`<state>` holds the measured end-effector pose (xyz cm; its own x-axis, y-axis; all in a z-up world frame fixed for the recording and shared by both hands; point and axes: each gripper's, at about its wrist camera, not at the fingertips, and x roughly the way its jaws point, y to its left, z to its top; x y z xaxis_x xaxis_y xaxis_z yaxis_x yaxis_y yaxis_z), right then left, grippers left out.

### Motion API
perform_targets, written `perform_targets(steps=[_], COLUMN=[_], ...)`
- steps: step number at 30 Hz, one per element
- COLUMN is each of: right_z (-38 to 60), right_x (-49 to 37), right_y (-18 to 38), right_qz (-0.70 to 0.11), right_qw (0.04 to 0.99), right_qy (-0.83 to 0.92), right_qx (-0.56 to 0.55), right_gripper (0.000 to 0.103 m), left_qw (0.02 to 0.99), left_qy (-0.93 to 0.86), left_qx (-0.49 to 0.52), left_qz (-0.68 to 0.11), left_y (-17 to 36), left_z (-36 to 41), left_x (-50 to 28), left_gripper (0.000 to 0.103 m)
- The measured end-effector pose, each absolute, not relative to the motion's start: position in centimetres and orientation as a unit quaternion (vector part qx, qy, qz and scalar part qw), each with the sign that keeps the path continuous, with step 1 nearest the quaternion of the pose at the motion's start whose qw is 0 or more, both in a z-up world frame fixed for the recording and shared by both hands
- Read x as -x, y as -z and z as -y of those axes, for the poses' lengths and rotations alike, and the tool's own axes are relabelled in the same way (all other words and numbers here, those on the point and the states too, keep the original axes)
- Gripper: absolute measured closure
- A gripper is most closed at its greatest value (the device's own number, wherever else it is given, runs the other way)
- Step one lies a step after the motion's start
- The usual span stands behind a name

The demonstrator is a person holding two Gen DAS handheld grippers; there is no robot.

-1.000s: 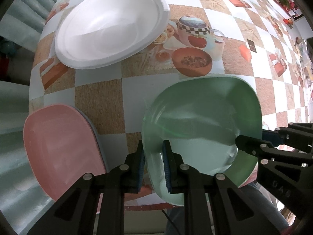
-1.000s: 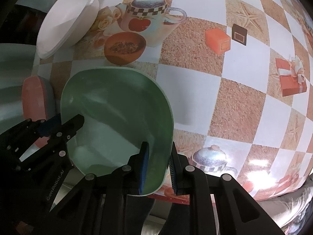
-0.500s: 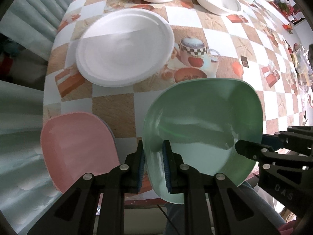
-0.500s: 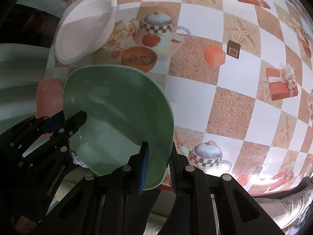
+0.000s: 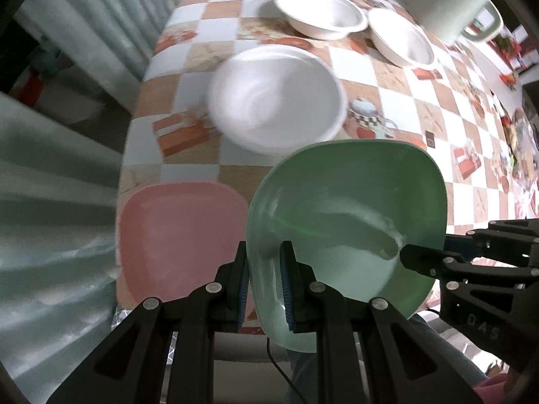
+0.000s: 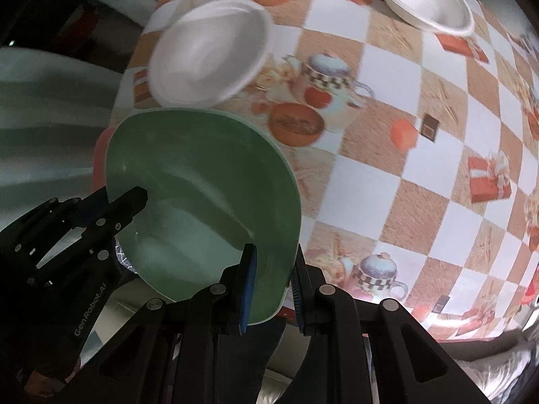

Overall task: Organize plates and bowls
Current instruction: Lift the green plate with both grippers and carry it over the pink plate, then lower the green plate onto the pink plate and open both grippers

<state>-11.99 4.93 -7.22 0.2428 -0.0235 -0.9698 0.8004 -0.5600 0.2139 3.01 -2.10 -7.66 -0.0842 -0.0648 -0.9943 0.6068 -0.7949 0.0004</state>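
The green plate (image 5: 347, 222) had risen higher off the checkered table (image 5: 404, 107) than a second before. From the left: the pink plate (image 5: 182, 235) lay at the table's edge, the left gripper (image 5: 264, 279) pinched the green plate's left rim, and the right gripper (image 6: 274, 282) was clamped on its opposite rim. A white plate (image 5: 276, 97) sat beyond.
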Motion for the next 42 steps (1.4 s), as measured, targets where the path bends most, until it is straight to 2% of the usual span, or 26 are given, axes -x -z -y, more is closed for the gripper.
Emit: perform_targets(steps=[18, 40, 42], right_z=[1.6, 3.5, 3.4], right_x=[5.7, 4.2, 4.3], right_y=[6.9, 11.6, 11.6], right_qz=[-0.323, -0.312, -0.312], right_qw=[0.445, 0.421, 0.421], right_qy=[0.496, 0.47, 0.47], right_qx=[-0.672, -0.71, -0.711], right_gripper=[0.08, 0.08, 0.08], left_qw=[0.333, 0.334, 0.332], left_qy=[0.675, 0.662, 0.663], left_qx=[-0.614, -0.626, -0.625], left_qz=[-0.236, -0.24, -0.242], left_y=[6.1, 8.9, 9.1], left_z=[8.5, 10.6, 10.6], left_x=[-10.5, -11.2, -11.2], left_gripper=[0.084, 0.084, 0.081])
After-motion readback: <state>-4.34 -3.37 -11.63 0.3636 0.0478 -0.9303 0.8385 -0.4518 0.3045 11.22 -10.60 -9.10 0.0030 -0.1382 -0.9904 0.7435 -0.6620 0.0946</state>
